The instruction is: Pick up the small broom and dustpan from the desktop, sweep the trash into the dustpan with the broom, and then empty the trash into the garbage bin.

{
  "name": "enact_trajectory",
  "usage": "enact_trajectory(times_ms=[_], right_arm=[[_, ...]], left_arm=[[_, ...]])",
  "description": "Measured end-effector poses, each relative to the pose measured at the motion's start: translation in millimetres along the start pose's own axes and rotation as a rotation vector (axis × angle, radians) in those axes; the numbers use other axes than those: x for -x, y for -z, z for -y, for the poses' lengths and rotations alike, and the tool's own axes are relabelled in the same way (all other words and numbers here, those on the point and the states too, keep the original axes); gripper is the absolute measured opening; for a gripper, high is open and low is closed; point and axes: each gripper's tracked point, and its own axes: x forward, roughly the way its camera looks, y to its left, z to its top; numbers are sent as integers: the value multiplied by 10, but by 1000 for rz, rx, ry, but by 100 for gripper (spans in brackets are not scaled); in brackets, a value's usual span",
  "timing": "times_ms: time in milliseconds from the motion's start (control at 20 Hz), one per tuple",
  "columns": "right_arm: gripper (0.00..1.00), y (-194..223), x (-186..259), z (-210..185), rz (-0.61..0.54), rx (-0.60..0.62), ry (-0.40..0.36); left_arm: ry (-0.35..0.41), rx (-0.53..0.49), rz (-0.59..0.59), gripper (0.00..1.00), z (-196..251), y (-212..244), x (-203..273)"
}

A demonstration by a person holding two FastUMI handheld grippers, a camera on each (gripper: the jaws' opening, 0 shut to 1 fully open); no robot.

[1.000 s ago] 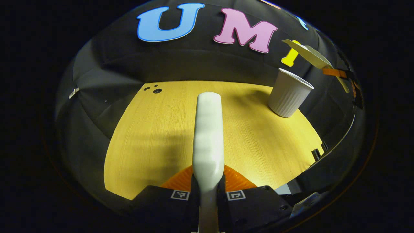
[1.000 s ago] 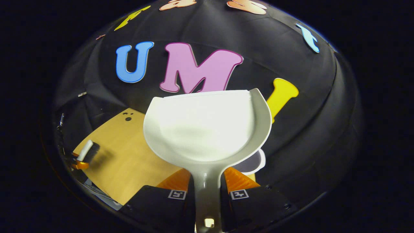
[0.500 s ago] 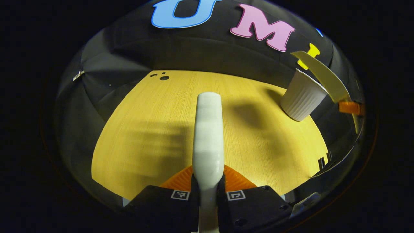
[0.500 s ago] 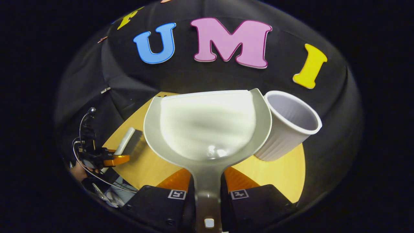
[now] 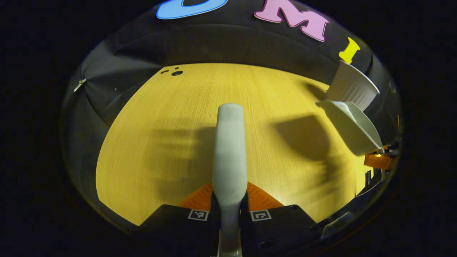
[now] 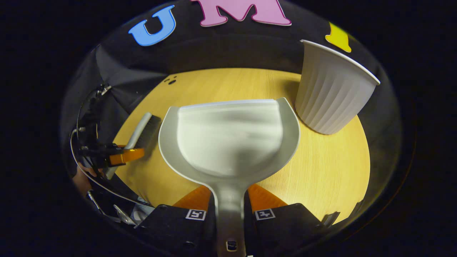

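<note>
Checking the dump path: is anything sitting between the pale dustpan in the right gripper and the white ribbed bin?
Nothing visible. The pale plastic dustpan, clamped in the right gripper, has only bare wooden desktop between its right rim and the white ribbed bin.

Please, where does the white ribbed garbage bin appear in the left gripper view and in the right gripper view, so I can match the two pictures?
Left gripper view: the garbage bin stands at the upper right edge, just behind the dustpan.
Right gripper view: the bin is large at the upper right, standing on the desktop beside the dustpan's right rim.
Shared landmark: the small dark holes at the desktop's far left corner.
</note>
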Motion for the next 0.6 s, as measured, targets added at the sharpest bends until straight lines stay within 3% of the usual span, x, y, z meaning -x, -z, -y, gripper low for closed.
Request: enact_trajectory(times_ms=[300,350,600], right_arm=[[35,298,-349,10,-102,-12,-53],[38,299,-381,10,-106,-5,-51],[36,303,-542,21,-85,16,-12]], left_arm=[[-41,-37,-91,28,77,134,-307],[-41,-41,-99,28,121,154,-315],[-63,-84,-128,31,176,168,-295]])
